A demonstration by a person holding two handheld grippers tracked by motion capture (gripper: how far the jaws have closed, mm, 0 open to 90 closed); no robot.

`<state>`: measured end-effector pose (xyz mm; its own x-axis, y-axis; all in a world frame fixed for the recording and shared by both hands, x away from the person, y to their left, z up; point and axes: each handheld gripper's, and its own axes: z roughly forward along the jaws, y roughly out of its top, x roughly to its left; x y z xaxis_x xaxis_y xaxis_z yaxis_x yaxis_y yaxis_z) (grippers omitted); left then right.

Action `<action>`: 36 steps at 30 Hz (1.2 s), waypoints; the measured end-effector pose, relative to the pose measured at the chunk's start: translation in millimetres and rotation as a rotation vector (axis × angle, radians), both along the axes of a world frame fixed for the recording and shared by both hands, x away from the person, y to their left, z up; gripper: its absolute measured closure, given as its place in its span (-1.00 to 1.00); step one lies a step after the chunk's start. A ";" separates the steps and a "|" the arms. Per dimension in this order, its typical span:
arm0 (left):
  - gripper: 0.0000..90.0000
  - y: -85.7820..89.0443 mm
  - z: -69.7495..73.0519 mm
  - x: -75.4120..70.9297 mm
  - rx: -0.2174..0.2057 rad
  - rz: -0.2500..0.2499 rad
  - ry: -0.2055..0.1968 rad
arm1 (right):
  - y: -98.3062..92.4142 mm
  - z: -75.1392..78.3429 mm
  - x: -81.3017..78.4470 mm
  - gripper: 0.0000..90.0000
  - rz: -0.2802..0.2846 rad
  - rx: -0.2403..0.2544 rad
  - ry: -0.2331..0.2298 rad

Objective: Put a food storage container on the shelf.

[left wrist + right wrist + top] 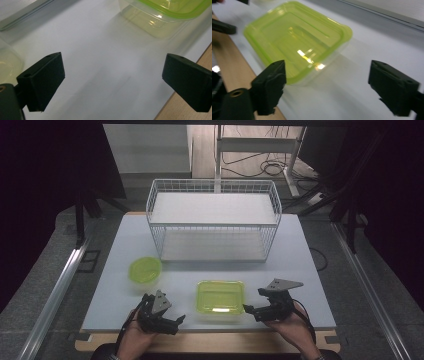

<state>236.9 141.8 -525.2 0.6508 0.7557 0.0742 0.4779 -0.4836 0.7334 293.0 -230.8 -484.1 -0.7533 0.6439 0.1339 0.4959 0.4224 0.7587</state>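
High view: one square green-lidded container [220,297], one round green bowl [145,269], one white wire basket [214,220], all on the table [310,285]. Container sits flat between the left gripper [176,321] and right gripper [248,310], lid up, long axis probably left-right, near-square so hard to call. Left gripper view: jaws wide apart, nothing between; container [165,15] ahead, right of the fingers. Right gripper view: jaws open, empty; container [297,40] just beyond the left finger [270,86], slightly blurred.
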 end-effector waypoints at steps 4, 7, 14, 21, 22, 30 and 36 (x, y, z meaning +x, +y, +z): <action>-0.90 -2.2 -0.6 -0.5 0.008 -0.004 0.001 | 3.6 1.1 5.2 -0.40 0.005 0.018 0.025; -0.89 -3.3 -0.8 -0.8 0.015 -0.011 -0.001 | 8.1 -1.4 11.3 -0.31 0.002 0.025 0.047; -0.89 -6.2 -1.9 -1.4 0.039 -0.026 -0.002 | 14.3 -9.3 23.9 -0.19 -0.005 0.010 0.108; -0.89 -8.8 -2.8 -2.3 0.058 -0.040 -0.008 | 12.5 -13.5 33.1 0.04 -0.013 0.044 0.183; -0.89 -9.0 -3.0 -2.4 0.060 -0.040 -0.009 | 12.5 -13.9 33.6 0.05 -0.014 0.046 0.189; -0.89 -10.6 -3.7 -2.9 0.074 -0.049 -0.010 | 12.0 -16.8 39.3 0.28 -0.017 0.105 0.298; -0.89 -11.2 -4.0 -3.2 0.086 -0.055 -0.013 | 8.9 -20.6 44.5 0.46 -0.048 0.177 0.406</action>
